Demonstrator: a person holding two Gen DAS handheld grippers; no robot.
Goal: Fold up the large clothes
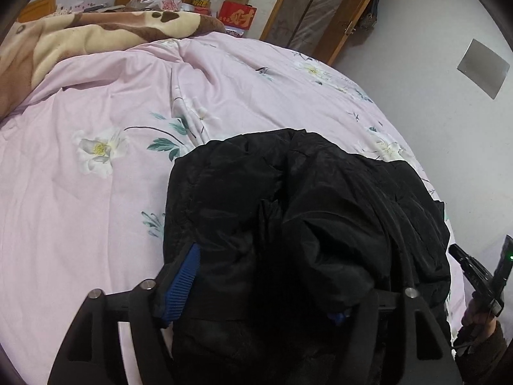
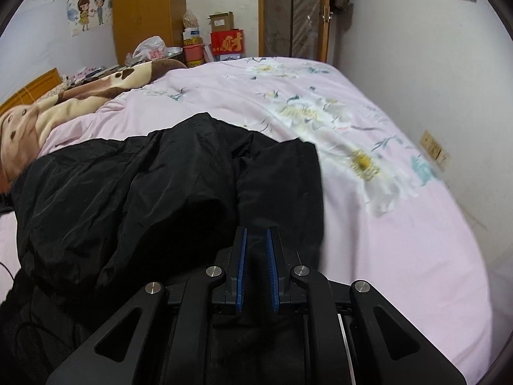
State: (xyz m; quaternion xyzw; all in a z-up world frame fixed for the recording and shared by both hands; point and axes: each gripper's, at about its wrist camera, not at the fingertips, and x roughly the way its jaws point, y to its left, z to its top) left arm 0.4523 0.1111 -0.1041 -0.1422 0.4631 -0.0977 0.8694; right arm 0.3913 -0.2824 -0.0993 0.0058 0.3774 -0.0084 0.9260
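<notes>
A large black padded jacket (image 1: 320, 208) lies bunched on the pink floral bed cover (image 1: 96, 208), near the bed's right edge. My left gripper (image 1: 266, 282) stands wide apart, with jacket fabric heaped between its fingers. Its left blue pad (image 1: 187, 276) shows beside the cloth, and the other pad is mostly buried under a fold. In the right wrist view the jacket (image 2: 128, 192) spreads to the left. My right gripper (image 2: 256, 234) is shut on a thin fold of black cloth at the jacket's right edge. This gripper (image 1: 481, 276) also shows at the far right of the left wrist view, held by a hand.
A brown and cream fleece blanket (image 1: 80, 35) is piled at the head of the bed. Boxes and bags (image 2: 224, 41) stand beyond the bed beside a wooden wardrobe (image 2: 147, 9). The white wall (image 2: 433, 80) runs close along the bed's right side.
</notes>
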